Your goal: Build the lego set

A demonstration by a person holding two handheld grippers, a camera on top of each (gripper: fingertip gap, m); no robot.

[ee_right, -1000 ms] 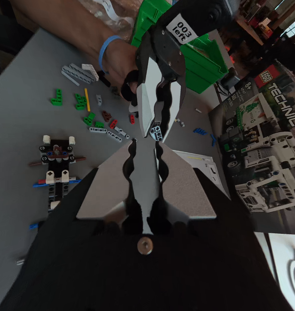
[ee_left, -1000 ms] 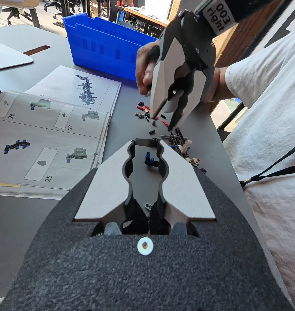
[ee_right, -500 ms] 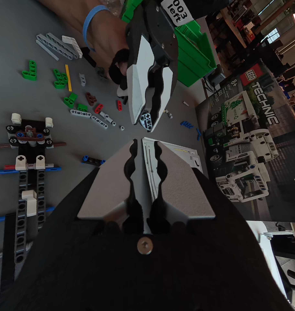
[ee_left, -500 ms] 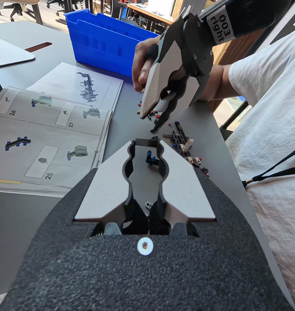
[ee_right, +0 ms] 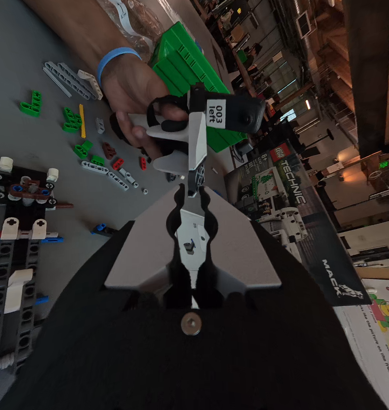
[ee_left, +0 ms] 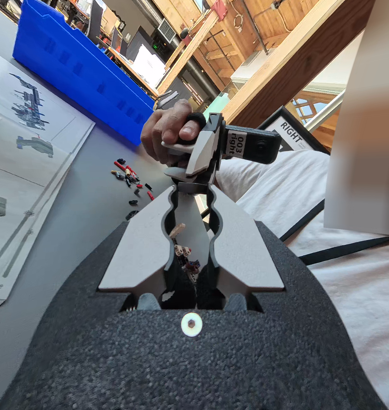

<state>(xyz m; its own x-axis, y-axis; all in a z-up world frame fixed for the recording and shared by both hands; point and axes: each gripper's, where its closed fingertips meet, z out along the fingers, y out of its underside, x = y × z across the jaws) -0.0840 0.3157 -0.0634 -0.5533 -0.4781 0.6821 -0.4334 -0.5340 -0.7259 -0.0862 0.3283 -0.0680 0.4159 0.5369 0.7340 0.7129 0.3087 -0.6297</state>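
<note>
Dark grey holed beam (ee_left: 192, 188) is being held crosswise above the grey surface (ee_right: 11, 44), clamped at the tips of the left gripper (ee_left: 192, 190), whose fingers are pressing on its two ends. Across the surface, a printed set box (ee_right: 289, 199) is lying at the right, a green bin (ee_right: 184, 66) and a blue bin (ee_left: 78, 66) are standing at the far edges, and an open instruction booklet (ee_left: 22, 155) is lying beside the blue bin. A half-built black and grey model (ee_right: 20, 221) is resting near the right gripper (ee_right: 191, 190). That gripper's fingers are standing slightly apart around the beam's lower end, with a thin gap showing on one side, so they are not gripping it. Green angle pieces (ee_right: 31, 104) and small red and black pins (ee_left: 129, 175) are lying scattered on the surface.
</note>
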